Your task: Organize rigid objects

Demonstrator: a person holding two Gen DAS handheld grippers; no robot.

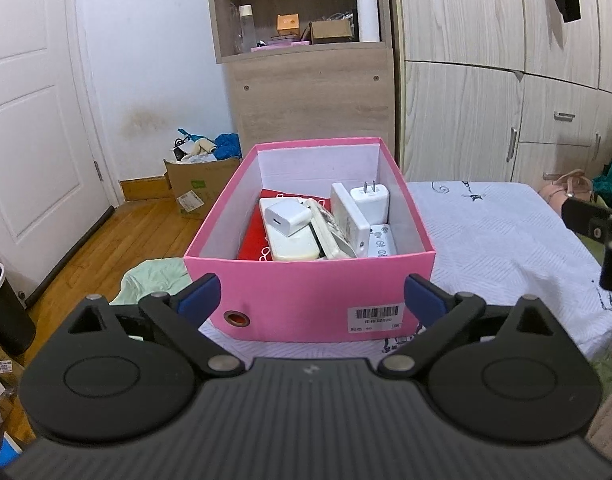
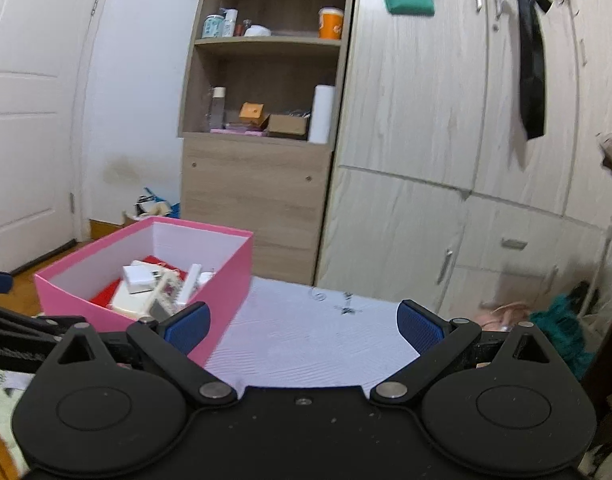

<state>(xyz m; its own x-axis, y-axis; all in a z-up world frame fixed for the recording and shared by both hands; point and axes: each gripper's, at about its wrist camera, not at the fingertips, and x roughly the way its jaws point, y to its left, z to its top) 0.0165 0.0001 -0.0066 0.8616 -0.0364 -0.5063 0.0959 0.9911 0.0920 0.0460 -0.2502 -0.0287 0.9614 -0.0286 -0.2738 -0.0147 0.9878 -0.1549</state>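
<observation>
We see both grippers, left gripper (image 1: 311, 294) and right gripper (image 2: 304, 322), jaws wide, holding nothing. Pink shoebox (image 1: 306, 292) sits on the bed (image 1: 505, 240), holding white chargers (image 1: 288, 218) and adapters.

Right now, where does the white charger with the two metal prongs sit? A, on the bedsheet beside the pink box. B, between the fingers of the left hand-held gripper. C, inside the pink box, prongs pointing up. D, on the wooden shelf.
C: the white charger stands inside the pink box with its prongs up, among other white things.
</observation>
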